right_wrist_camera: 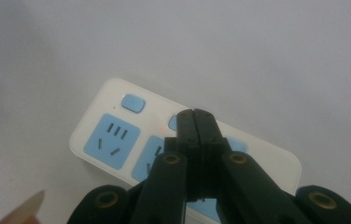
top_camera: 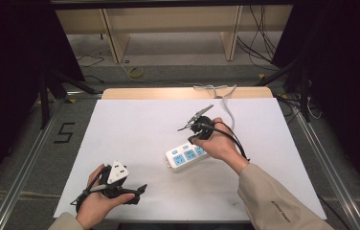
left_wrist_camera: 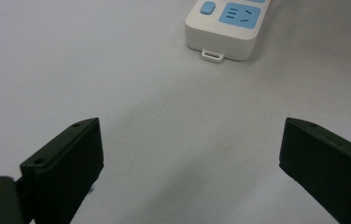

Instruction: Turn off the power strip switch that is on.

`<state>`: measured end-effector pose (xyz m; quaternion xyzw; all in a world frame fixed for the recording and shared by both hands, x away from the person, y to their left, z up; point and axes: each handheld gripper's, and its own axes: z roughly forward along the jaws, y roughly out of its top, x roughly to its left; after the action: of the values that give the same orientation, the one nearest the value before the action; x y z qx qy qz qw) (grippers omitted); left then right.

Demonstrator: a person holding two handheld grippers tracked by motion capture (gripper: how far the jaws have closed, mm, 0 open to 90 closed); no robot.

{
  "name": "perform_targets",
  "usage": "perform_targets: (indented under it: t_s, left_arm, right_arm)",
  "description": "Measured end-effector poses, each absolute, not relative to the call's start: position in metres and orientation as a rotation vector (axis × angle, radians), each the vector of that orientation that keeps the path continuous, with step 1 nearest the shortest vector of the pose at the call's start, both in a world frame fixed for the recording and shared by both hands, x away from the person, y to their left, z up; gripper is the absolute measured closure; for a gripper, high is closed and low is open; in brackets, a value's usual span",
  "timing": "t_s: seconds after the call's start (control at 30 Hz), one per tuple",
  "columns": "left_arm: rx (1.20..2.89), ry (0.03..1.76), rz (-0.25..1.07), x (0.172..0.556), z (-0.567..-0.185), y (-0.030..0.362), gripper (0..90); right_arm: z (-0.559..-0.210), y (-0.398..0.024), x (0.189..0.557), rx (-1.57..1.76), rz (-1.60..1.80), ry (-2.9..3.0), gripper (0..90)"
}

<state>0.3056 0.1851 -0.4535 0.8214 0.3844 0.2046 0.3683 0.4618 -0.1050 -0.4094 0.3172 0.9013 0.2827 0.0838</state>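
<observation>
One white plastic power strip with blue sockets (top_camera: 185, 155), flat on white tabletop (top_camera: 135, 139). Right gripper (right_wrist_camera: 195, 114): pressed together, poised above strip. Left gripper (left_wrist_camera: 190, 154): spread wide, empty.

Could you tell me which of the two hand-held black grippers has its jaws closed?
The right gripper, above the white power strip with blue sockets, has its jaws pressed together; the left gripper has its jaws spread wide.

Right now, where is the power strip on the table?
In the high view the white power strip lies on the white sheet, right of centre, directly under the right hand-held gripper and well forward-right of the left hand-held gripper.
</observation>
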Motion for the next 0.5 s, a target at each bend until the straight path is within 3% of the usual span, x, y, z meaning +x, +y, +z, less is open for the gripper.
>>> perform_targets:
  t_s: [0.5]
  left_arm:
    - [2.111, 0.983, 0.525, 0.3057, -0.4536, 0.1843, 6.0]
  right_arm:
    - [-0.4144, -0.0961, 0.4661, 0.957, 0.788, 2.726, 90.0]
